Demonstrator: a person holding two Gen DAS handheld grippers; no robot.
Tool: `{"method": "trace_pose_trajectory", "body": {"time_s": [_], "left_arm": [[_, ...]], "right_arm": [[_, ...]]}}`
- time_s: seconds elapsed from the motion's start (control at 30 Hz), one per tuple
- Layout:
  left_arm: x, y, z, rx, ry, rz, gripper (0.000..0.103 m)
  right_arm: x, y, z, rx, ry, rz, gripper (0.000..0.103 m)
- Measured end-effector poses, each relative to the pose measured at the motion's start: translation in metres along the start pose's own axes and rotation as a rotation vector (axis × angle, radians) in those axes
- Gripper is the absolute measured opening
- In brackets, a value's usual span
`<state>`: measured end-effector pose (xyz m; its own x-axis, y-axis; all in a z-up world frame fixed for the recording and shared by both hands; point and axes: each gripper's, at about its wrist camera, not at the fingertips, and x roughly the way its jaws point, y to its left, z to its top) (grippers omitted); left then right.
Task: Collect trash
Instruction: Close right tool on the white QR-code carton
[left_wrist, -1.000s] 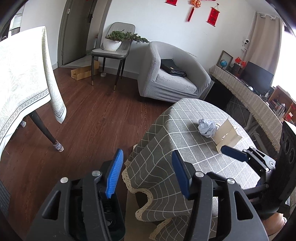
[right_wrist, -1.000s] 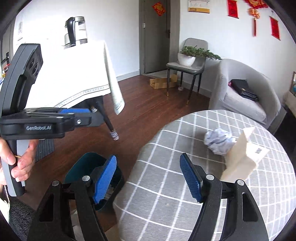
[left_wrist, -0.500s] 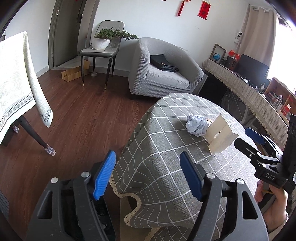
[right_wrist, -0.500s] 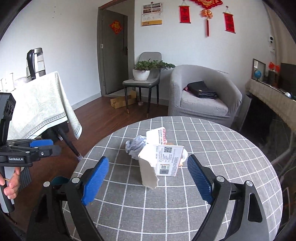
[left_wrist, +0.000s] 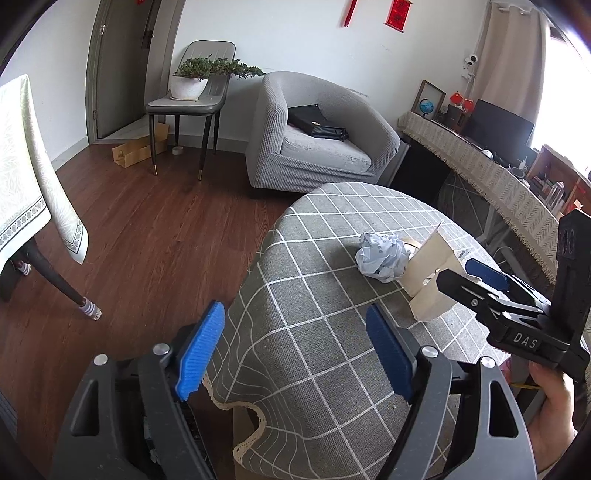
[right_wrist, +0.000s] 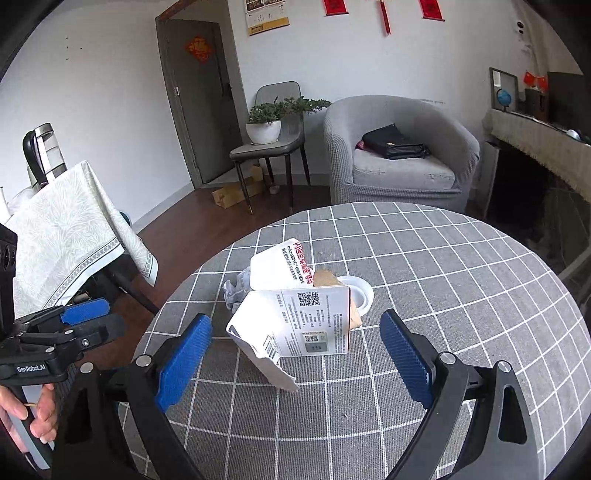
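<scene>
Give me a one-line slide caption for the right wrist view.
Open right gripper faces a torn white package and crumpled paper on the checkered round table.

A: Legible txt, left wrist view: "DAS", white letters, on body of the right gripper (left_wrist: 484, 275). Nothing else readable there; red wall hangings (left_wrist: 397, 10) too small/blurred.

B: Right wrist view: "GenRobot.AI", white, on side of the left gripper (right_wrist: 86, 319).

A: Torn white carton (right_wrist: 295, 325)?

B: Upper flap: red Chinese characters, can't make out; black line starts "microSDXC", rest too small. Front panel: two QR codes, fine print unreadable. Barcode on lower torn flap, digits not legible.

A: Walls?

B: Red diamond sign on the door (right_wrist: 199, 48), character blurred. Calendar poster (right_wrist: 266, 15) w/ txt, illegible.
</scene>
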<state>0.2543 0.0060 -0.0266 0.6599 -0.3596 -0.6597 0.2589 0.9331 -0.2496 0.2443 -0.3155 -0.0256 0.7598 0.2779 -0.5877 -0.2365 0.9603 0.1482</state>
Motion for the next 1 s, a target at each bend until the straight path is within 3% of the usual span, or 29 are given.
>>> {"method": "trace_pose_trajectory", "body": {"time_s": [0.3,0.6,0.73,1.0], "left_arm": [[0.002,-0.007,0.009,-0.033,-0.027,-0.045,0.082],[0.017,-0.032,0.012,-0.035,-0.014,-0.066,0.086],[0.027,-0.044,0.015,-0.037,-0.006,-0.079,0.086],[0.046,-0.064,0.019,-0.033,0.006,-0.021,0.087]], "right_arm": [[0.019,-0.006,0.007,0.049,0.034,-0.028,0.093],[0.021,-0.025,0.005,0.09,0.06,0.008,0.056],[0.012,-0.033,0.005,0.095,0.049,0.034,0.053],[-0.002,-0.058,0.001,0.159,0.037,0.072,0.053]]}}
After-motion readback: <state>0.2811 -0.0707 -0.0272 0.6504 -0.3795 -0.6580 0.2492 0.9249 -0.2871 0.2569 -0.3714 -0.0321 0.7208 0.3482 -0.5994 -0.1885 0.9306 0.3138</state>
